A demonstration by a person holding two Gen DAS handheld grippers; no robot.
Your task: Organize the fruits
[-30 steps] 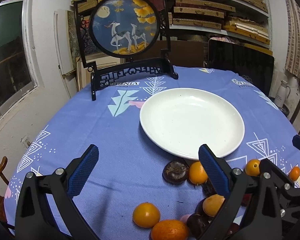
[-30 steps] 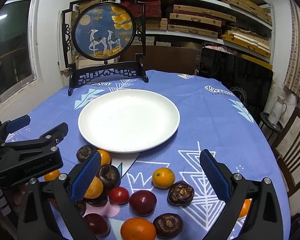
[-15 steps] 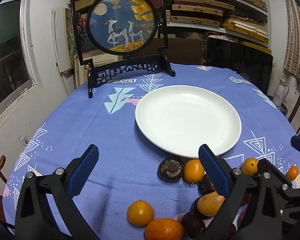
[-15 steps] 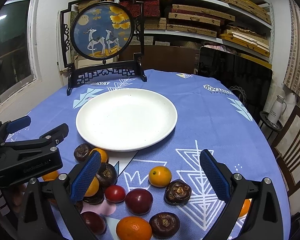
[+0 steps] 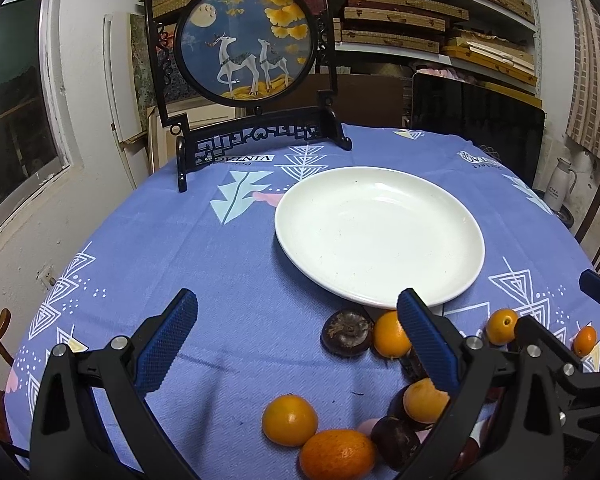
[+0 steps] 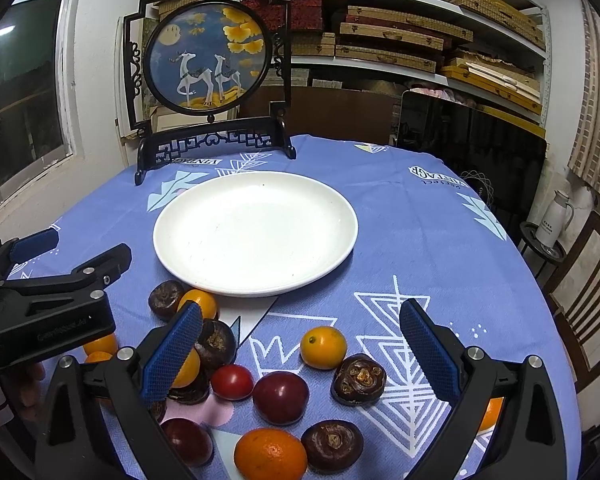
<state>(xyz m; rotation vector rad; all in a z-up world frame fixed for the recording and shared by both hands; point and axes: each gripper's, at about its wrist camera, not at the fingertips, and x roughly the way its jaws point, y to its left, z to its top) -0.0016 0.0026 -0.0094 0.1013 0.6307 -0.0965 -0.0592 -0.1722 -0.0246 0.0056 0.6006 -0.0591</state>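
Both your views have edged closer to the plate [image 6: 256, 236]. L gripper [image 5: 296, 340] & R gripper [image 6: 300, 344]: wide open, holding nothing, above the fruit [image 6: 280, 398].

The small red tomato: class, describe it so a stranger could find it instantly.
Start at the white plate on the blue tablecloth, then drop to the fruit scattered in front of it. The small red tomato lies just left of a larger dark red plum; it is the brightest red and smallest there.

A left hand-held gripper [image 5: 296, 336] hangs open over a blue patterned tabletop [image 5: 204, 248], with small orange fruits [image 5: 290, 420] and dark brown chestnut-like fruits [image 5: 347, 333] clustered beside an empty round white plate [image 5: 380, 236].
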